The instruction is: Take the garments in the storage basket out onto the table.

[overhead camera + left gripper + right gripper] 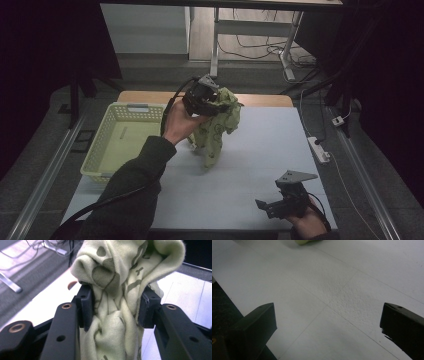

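High view: left gripper [212, 102] holds the green cloth [217, 127] up over the desk [260, 170], next to the basket [107, 150] | step: carrying the cloth | next: probably move over the basket and let go | right gripper [275, 205] rests wide open, holding nothing.

Cloth [217, 127] hangs mid-table [260, 160], basket [112, 145] to its left, right gripper [270, 206] near front.

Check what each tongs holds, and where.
Left tongs pinch the green patterned garment at a bunched upper fold; right tongs hold nothing.
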Demonstrator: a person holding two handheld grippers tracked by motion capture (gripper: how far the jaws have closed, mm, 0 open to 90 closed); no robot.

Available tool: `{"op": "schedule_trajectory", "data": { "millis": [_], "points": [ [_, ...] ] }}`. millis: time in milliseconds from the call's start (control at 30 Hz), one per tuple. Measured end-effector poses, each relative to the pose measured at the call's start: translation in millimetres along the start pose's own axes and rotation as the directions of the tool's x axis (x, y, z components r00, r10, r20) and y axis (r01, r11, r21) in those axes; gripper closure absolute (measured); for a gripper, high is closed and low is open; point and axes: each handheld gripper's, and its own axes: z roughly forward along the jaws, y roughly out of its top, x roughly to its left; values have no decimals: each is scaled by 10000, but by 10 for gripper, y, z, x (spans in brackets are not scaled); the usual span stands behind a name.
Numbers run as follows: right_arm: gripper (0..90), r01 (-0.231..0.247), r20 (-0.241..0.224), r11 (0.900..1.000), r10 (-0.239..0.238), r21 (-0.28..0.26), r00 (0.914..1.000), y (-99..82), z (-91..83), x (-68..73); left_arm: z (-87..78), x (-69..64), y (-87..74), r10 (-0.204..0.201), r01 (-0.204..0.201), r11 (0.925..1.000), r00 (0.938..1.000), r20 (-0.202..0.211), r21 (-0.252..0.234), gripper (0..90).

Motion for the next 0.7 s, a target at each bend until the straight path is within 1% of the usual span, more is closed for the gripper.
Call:
{"op": "schedule_trajectory", "data": {
  "millis": [100, 233, 267, 367, 433, 567, 667, 700],
  "points": [
    [4, 45, -20, 10000, -45, 28, 10000, 0, 3, 1, 121, 17, -99, -187, 186, 9995, 9998, 28, 251, 538],
    [15, 64, -55, 10000, -64, 45, 10000, 1, 7, 5, 253, 31, -221, -283, 281, 9982, 9996, 34, 532, 534],
    [32, 83, -45, 10000, -82, 38, 10000, 0, 5, 4, 293, 39, -263, -316, 310, 9973, 9995, 81, 658, 533],
    [34, 103, -56, 9999, -103, 15, 9999, -1, 3, 5, 382, 51, -361, -490, 474, 9952, 9986, 174, 853, 529],
    [34, 97, -31, 10000, -97, 23, 9999, -1, 1, 3, 452, 56, -439, -639, 614, 9930, 9977, 220, 1010, 528],
    [34, 66, -16, 10000, -66, 6, 10000, -1, 1, 2, 573, 60, -563, -806, 764, 9876, 9964, 252, 1372, 526],
    [31, 76, -33, 10000, -76, -24, 10000, -2, -1, 1, 682, 58, -671, -907, 841, 9813, 9954, 309, 1730, 524],
    [29, 46, -112, 10000, -47, -75, 9999, -3, -3, -1, 705, 57, -696, -944, 872, 9800, 9950, 322, 1786, 524]
  ]
}}
